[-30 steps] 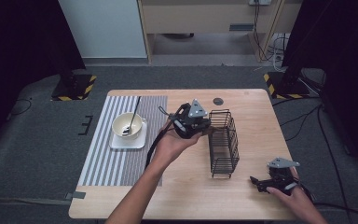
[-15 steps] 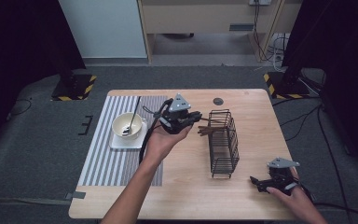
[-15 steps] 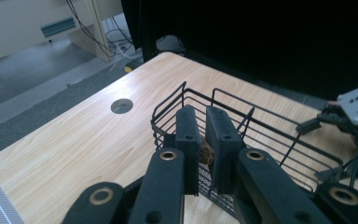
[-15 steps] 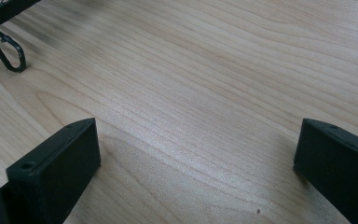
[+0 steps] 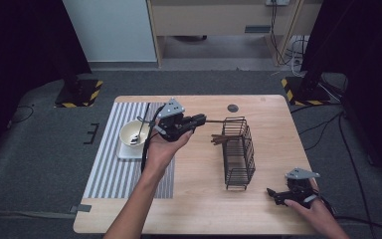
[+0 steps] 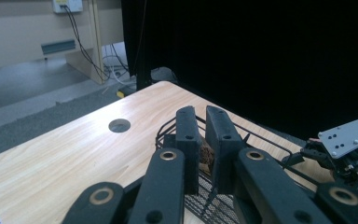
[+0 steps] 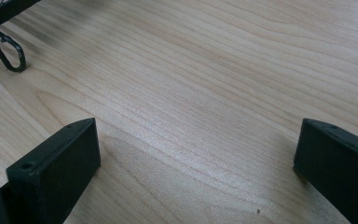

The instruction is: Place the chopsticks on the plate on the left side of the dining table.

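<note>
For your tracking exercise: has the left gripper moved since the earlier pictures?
Yes. The left gripper has moved left, away from the wire basket toward the bowl.

High cam overhead, looking forward and down on the whole surface (image 5: 199,199); both gripper cams sit close, sharing the wire basket (image 5: 238,152).

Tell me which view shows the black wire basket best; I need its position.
The high view: the whole black wire basket stands on the wooden table. The left gripper view catches its rim behind the jaws; the right gripper view just a foot.
</note>
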A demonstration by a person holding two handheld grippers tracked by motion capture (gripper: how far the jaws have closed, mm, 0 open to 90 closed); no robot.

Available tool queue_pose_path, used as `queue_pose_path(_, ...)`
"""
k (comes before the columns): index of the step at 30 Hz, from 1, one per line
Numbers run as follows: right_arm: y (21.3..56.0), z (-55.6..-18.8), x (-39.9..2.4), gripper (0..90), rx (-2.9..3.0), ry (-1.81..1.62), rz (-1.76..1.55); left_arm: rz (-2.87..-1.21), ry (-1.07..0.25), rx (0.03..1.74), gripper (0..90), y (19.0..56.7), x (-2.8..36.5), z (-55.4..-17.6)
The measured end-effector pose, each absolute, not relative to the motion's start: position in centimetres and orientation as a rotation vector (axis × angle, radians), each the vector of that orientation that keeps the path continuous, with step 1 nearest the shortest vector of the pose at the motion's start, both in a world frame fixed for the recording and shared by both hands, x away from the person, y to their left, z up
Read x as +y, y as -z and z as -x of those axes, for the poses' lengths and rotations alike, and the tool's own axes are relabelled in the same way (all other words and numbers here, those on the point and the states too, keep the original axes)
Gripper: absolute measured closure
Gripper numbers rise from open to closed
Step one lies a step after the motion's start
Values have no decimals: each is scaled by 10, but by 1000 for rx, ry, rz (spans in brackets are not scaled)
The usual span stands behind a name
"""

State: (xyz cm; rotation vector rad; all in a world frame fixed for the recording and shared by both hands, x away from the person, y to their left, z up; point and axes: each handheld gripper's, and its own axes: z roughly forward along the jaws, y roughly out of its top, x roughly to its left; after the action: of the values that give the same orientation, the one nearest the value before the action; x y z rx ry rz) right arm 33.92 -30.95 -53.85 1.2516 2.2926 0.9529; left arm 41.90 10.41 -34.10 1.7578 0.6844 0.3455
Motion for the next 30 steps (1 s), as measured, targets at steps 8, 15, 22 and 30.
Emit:
queue_pose_path(8, 538, -339, -310, 2, 2292, -953, -1251, -1686, -312, 666, 838, 336, 110, -417)
queue_pose_path(15, 538, -339, -310, 2, 2293, -953, -1252, -1615, -307, 670, 838, 336, 109, -417)
queue_pose_path(22, 538, -339, -310, 2, 2293, -953, -1251, -1545, -362, 717, 838, 337, 114, -418)
queue_pose_path(30, 538, -339, -309, 2, 2292, -953, -1253, -1496, -414, 783, 838, 343, 127, -416)
